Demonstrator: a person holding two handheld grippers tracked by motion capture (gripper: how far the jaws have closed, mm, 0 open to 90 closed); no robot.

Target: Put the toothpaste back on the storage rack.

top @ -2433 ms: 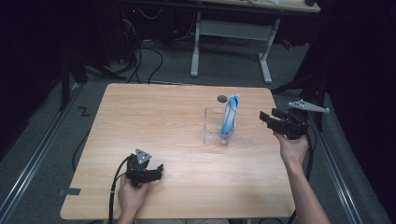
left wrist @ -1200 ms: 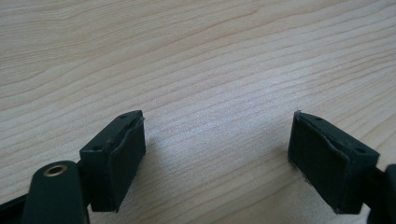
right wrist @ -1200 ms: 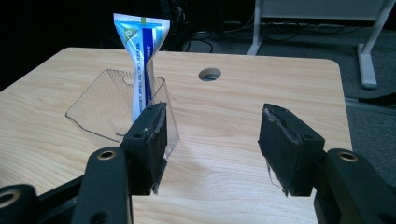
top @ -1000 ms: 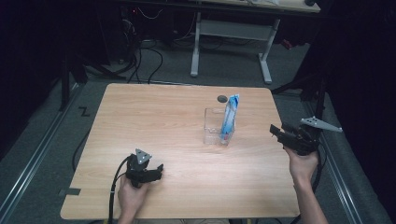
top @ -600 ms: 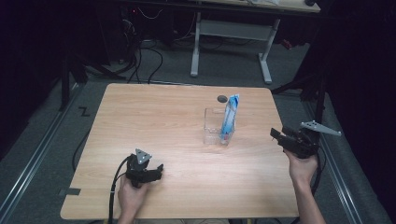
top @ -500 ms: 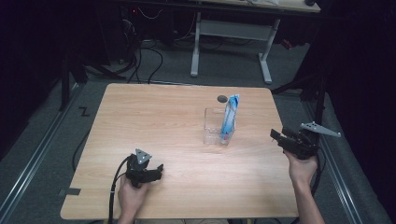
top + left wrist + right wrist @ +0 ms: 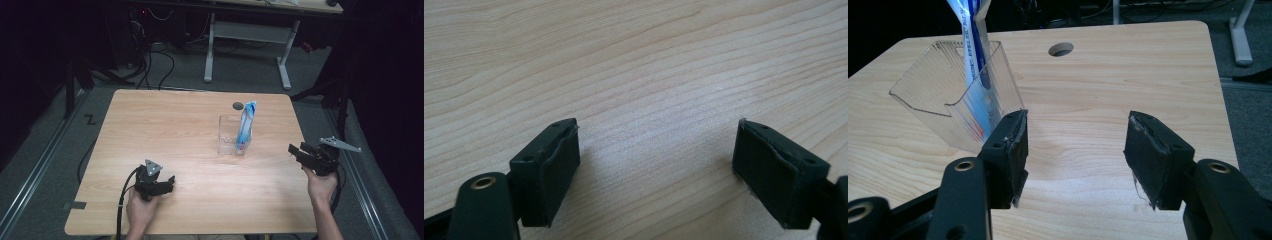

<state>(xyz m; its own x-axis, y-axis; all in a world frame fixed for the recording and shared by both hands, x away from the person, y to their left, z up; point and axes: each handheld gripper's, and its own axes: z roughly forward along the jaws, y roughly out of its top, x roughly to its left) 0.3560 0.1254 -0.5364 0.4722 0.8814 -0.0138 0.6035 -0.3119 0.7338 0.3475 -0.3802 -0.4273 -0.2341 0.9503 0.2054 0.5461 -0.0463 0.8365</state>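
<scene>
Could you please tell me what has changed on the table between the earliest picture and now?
The right gripper has drawn back from beside the clear holder toward the person, and now hangs over the table's right edge, jaws open and empty. The left gripper has stayed near the front edge, also open. The holder and the blue packet standing in it have not moved.

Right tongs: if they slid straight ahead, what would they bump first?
Probably nothing: between the open right tongs lies bare table. The clear plastic container sits just left of that path, though depth is uncertain.
</scene>
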